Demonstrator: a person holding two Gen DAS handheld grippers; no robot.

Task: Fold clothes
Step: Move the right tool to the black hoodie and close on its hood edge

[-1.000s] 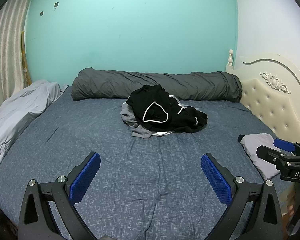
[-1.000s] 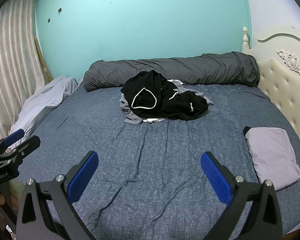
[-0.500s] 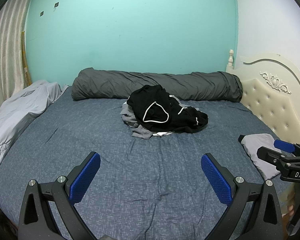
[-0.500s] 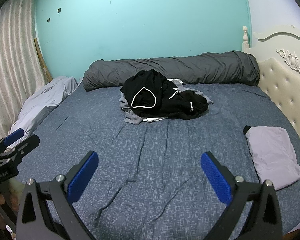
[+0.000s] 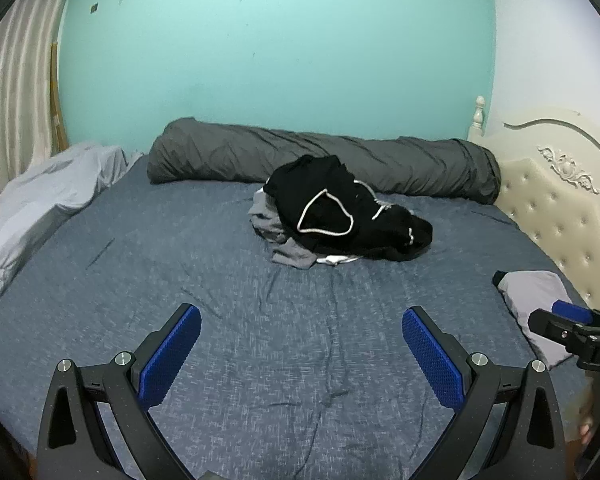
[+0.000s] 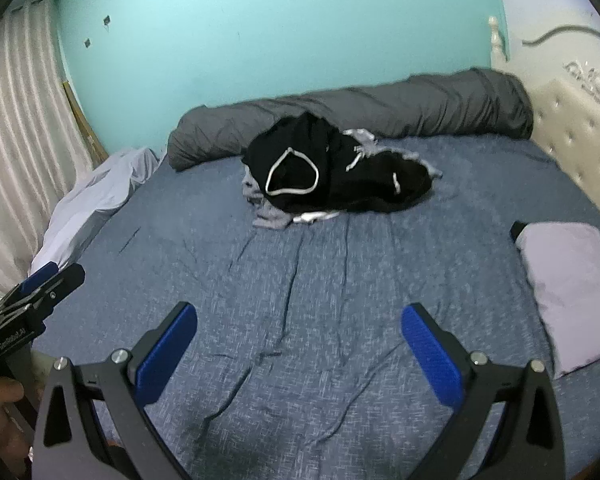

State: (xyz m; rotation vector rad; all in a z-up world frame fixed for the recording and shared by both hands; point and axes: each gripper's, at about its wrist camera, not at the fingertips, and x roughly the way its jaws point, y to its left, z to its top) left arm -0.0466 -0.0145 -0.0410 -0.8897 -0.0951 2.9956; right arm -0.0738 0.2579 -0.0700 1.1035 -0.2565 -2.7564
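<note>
A heap of unfolded clothes, black garments with white trim over grey ones (image 5: 340,220) (image 6: 332,176), lies in the middle of the blue bed (image 5: 260,320), toward the far side. A folded lilac garment (image 5: 536,304) (image 6: 568,288) lies at the right edge. My left gripper (image 5: 302,350) is open and empty above the near part of the bed. My right gripper (image 6: 298,346) is open and empty, also over the near part, tilted. Each gripper shows at the edge of the other's view.
A rolled dark grey duvet (image 5: 320,160) lies along the far side against the teal wall. A pale grey sheet (image 5: 40,208) is bunched at the left. A cream tufted headboard (image 5: 560,200) stands on the right. Curtains (image 6: 16,140) hang at the left.
The right gripper has moved forward and tilted, so the clothes heap sits nearer in its view. The left gripper has hardly moved. Both stay open.
</note>
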